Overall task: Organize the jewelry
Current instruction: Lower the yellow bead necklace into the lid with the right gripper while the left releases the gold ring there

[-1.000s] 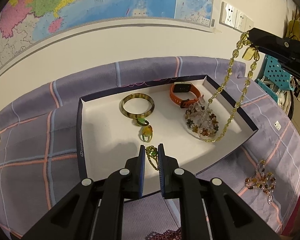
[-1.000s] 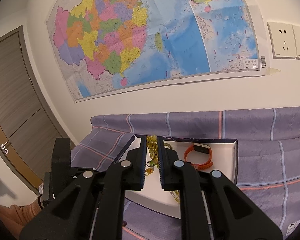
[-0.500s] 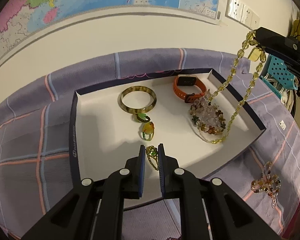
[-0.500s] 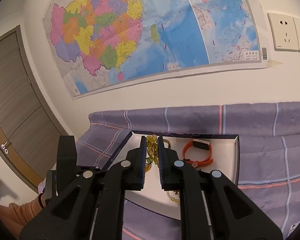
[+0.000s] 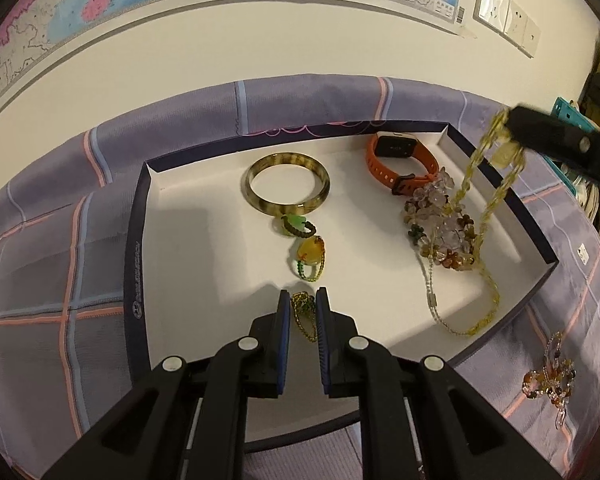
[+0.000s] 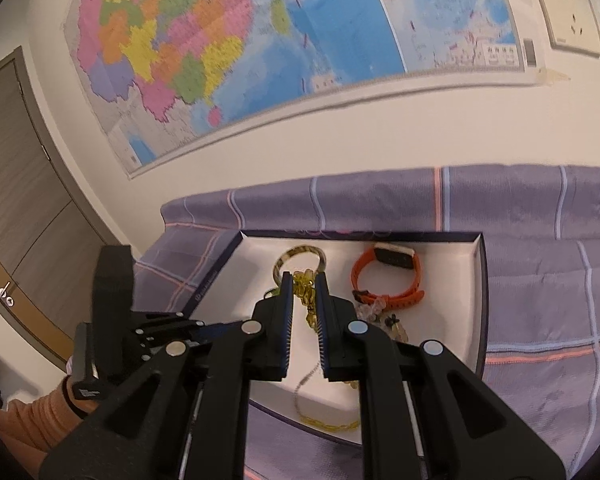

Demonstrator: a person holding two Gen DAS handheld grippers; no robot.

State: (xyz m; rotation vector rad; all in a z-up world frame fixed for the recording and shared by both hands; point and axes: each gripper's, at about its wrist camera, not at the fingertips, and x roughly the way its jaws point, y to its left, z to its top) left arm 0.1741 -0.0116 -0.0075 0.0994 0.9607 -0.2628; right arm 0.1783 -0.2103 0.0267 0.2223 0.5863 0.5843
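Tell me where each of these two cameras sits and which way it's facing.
Left wrist: sits on the left gripper, angled down into the white tray; its fingers pinch a small green-and-gold chain.
Right wrist: sits on the right gripper, facing the wall map across the tray; its fingers hold a yellow bead necklace; an orange sleeve shows.
Shared: tray, bangle, orange watch, necklace.

A tray (image 5: pixel 134 264) sits on the cloth-covered table (image 5: pixel 52 264), against the wall. In it, the bangle (image 5: pixel 287 189) lies at the back left, the watch (image 5: pixel 400 160) at the back right — two rings (image 5: pixel 306 246) before the bangle, a bead cluster (image 5: pixel 440 224) before the watch. A loose bracelet (image 5: pixel 550 380) lies on the cloth, right of the tray.
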